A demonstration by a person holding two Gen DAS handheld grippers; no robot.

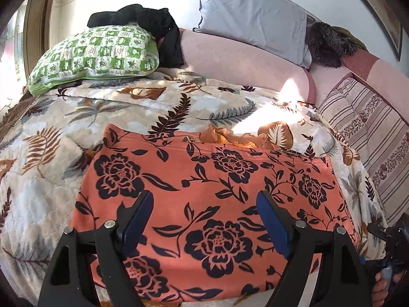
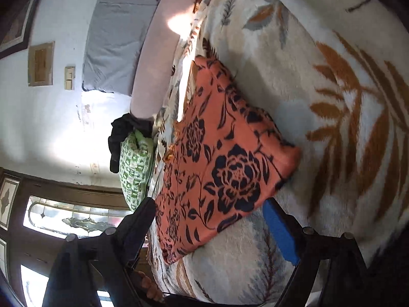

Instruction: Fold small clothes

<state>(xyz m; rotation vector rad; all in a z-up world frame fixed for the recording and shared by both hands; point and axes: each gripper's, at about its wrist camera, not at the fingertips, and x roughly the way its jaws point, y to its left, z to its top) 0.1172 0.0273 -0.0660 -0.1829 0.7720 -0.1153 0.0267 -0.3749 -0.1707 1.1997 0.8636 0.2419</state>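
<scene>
On the bed, over the leaf-print blanket (image 1: 38, 153), your orange flowered garment (image 1: 204, 204) lies flat in a folded rectangle. In the left wrist view it fills the middle and lower frame, with a bunched lacy orange edge (image 1: 230, 138) showing at its 12 o'clock side.

Your left tool (image 1: 204, 204) hovers over the cloth with its two blue-padded fingers (image 1: 273, 222) spread wide, and nothing is pinched between them. At 3 o'clock, low in that view, part of your other tool and a hand (image 1: 383, 286) come into the frame.

In the right wrist view the scene is rolled on its side. The garment (image 2: 217, 166) sits at the centre, and your right tool (image 2: 209, 212) stands wide open at its 6 o'clock edge, the blue pad (image 2: 278, 232) just beside the cloth corner; whether it touches I cannot tell. Nothing is gripped.

Beyond the garment, at 11 o'clock in the left view, a green checked pillow (image 1: 94, 53) carries a black piece of clothing (image 1: 143, 23). A grey pillow (image 1: 253, 23) leans at 1 o'clock, above a pink bolster (image 1: 242, 64).
</scene>
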